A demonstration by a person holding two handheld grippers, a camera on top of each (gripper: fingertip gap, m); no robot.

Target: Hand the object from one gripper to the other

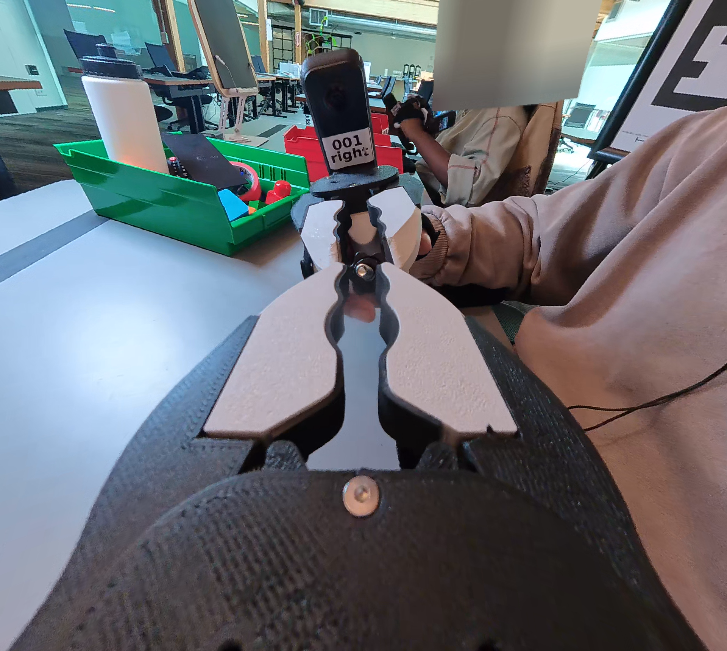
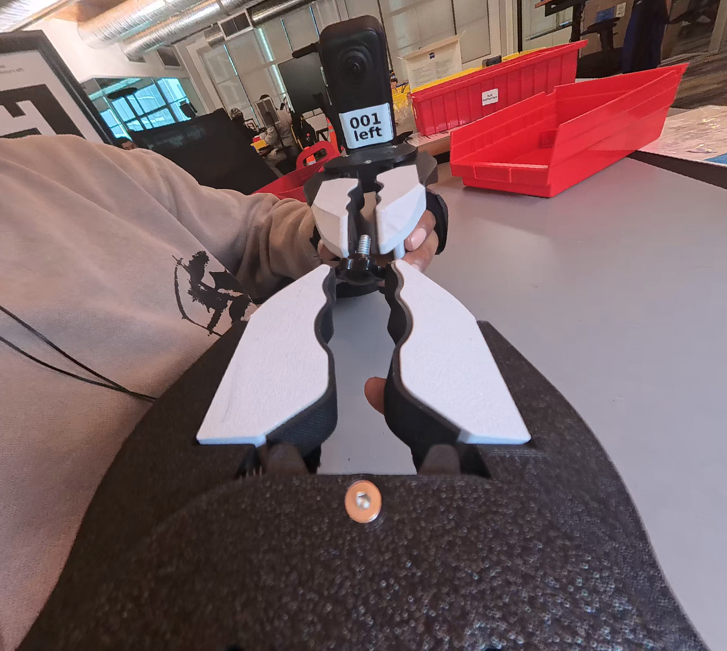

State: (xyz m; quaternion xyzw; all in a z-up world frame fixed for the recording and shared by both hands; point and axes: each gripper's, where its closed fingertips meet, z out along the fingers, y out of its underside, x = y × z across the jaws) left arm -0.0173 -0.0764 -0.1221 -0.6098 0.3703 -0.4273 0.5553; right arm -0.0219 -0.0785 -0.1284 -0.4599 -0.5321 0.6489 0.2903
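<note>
The left claw (image 1: 364,274) and right claw (image 2: 360,270) meet tip to tip above the grey worktop (image 2: 550,278), both seemingly narrowed onto the small black-knobbed steel thumbscrew (image 2: 364,242), so neither lets it drop mid-handover.

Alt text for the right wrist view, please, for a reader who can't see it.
Two hand-held tools meet tip to tip over a grey table: the right tool flanks a black-knobbed screw whose thread points into the left tool. Which one grips it is unclear. Red bins sit behind.
</note>
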